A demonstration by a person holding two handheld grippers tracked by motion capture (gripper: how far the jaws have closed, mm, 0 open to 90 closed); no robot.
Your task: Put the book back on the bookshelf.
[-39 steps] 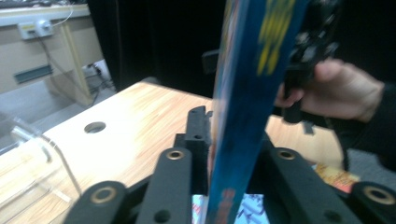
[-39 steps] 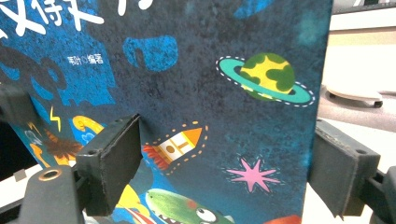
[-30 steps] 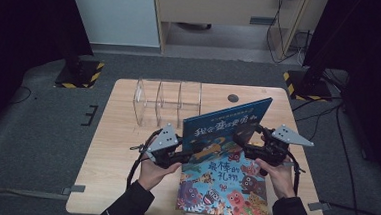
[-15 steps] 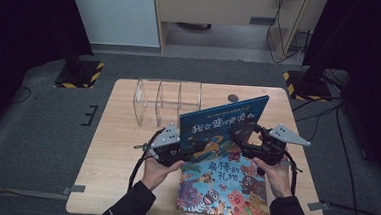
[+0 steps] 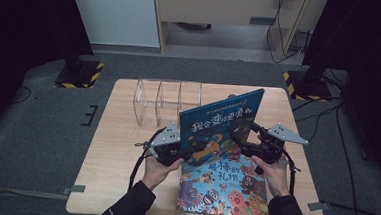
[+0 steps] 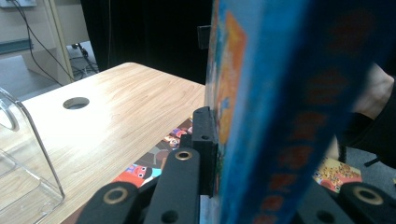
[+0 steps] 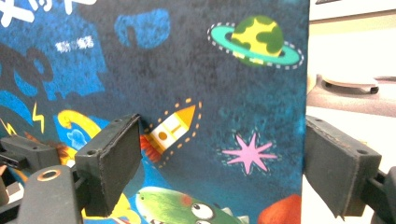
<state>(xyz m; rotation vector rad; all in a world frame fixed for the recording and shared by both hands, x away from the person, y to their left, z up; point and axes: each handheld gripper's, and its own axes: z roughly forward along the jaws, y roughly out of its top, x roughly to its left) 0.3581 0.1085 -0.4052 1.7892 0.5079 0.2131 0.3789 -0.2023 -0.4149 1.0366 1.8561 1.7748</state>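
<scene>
Two books are in play: the blue book [image 5: 221, 120] stands on edge, tilted, above the colourful book [image 5: 222, 187] lying flat at the near side of the table [image 5: 121, 148]. My left gripper [image 5: 177, 149] has just been closing, and its jaws now pinch the blue book's lower left edge [image 6: 261, 116], cover pressed between the pads. My right gripper [image 5: 244, 137] stands wide open with the cover in front of it; its pads [image 7: 114, 161] do not look to be clamping anything. The book's long axis runs left to right, rising toward the right. The clear rack [image 5: 166, 101] waits just beyond it, to the far left, so my left hand [image 5: 158, 168] is nearer. I judge the book must go upright into a slot there.
</scene>
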